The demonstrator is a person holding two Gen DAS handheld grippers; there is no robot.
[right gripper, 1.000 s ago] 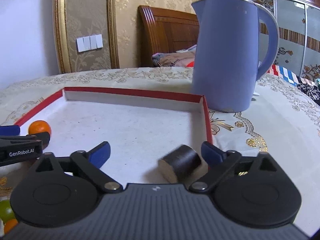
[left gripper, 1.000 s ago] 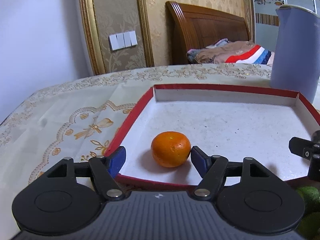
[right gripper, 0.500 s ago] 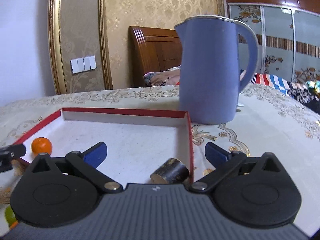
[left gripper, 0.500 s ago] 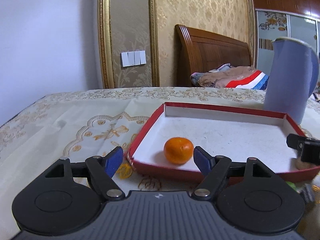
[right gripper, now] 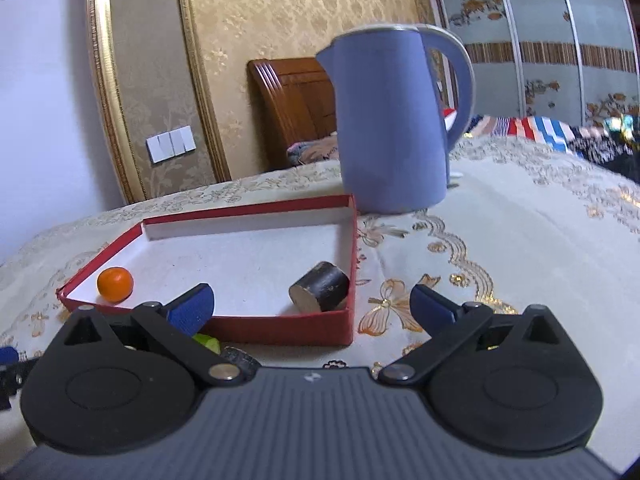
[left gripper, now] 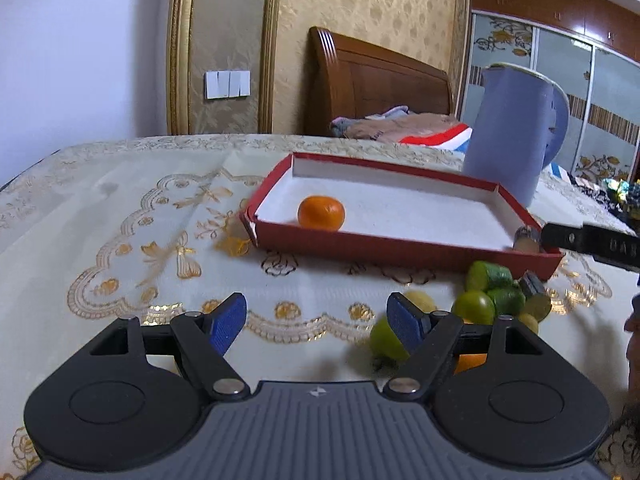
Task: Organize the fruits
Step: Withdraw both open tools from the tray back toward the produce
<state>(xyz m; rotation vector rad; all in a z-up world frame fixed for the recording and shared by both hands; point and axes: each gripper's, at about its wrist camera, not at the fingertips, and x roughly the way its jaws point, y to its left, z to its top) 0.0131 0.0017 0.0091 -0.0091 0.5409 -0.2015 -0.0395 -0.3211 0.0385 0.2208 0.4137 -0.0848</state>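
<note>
I counted two things in the red tray (left gripper: 400, 245) at this point: a mandarin (left gripper: 321, 212) near its left front corner and a dark sugarcane-like stub (right gripper: 319, 291) in its right front corner, touching or almost touching the right wall. That much of the sorting looked done. The rest of the fruit lay outside on the tablecloth (left gripper: 120, 216), just in front of the tray's near wall: a cluster of green citrus (left gripper: 486, 296), some of them blurred, with a dark round piece (left gripper: 532, 285) at its right edge and a bit of orange showing behind my left tool. I judged most of the job was left.

My left gripper (left gripper: 316, 322) stood with its fingers apart and nothing between them; they had just been opening wider. Its right pad sat just beside the nearest green fruit (left gripper: 383, 338) without pressing it. My right gripper (right gripper: 312, 307) also had its fingers spread and bare, pointing over the tray's near right corner.

For room, the cloth left of the tray was open. The tray's low walls were the edges to lift over. The blue kettle (right gripper: 394, 120) stood close behind the far right corner, so I saw little margin there. The right tool's finger (left gripper: 592, 240) crossed near the tray's right end, which crowded the pile for two tools at once.
</note>
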